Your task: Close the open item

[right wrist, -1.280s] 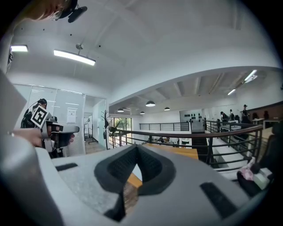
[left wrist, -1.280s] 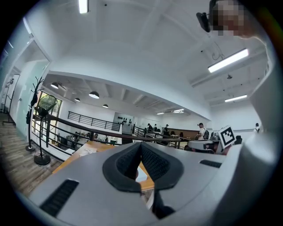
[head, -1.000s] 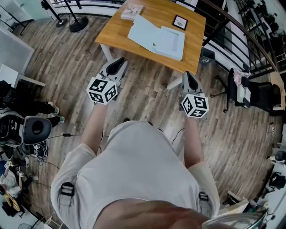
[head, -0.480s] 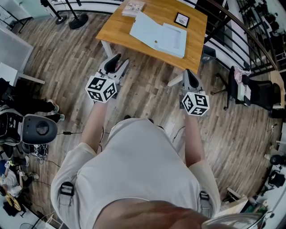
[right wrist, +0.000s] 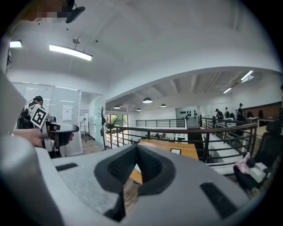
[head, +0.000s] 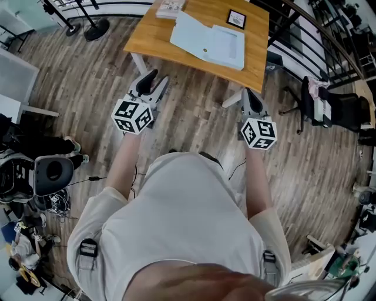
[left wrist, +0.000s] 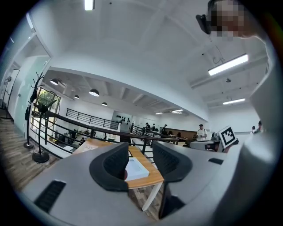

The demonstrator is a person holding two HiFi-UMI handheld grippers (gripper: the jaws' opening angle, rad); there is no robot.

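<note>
A pale blue flat folder (head: 205, 41) lies open on the wooden table (head: 153, 36) ahead of me, its flap spread toward the far left and a small dot on its near part. My left gripper (head: 154, 82) hangs over the floor short of the table's near left edge, jaws open and empty. In the left gripper view the folder (left wrist: 135, 170) shows through the gap of that gripper (left wrist: 140, 152). My right gripper (head: 249, 95) is held near the table's right leg, its jaws shut with nothing between them (right wrist: 137, 150).
A booklet (head: 170, 8) and a small black-framed card (head: 237, 19) lie at the table's far side. A dark railing (head: 305, 35) runs behind the table, with an office chair (head: 332, 111) at the right. A black stool (head: 53, 170) and clutter stand at the left.
My left gripper's jaws have spread apart. Both grippers stay about where they were, and the table sits slightly higher in the head view.
</note>
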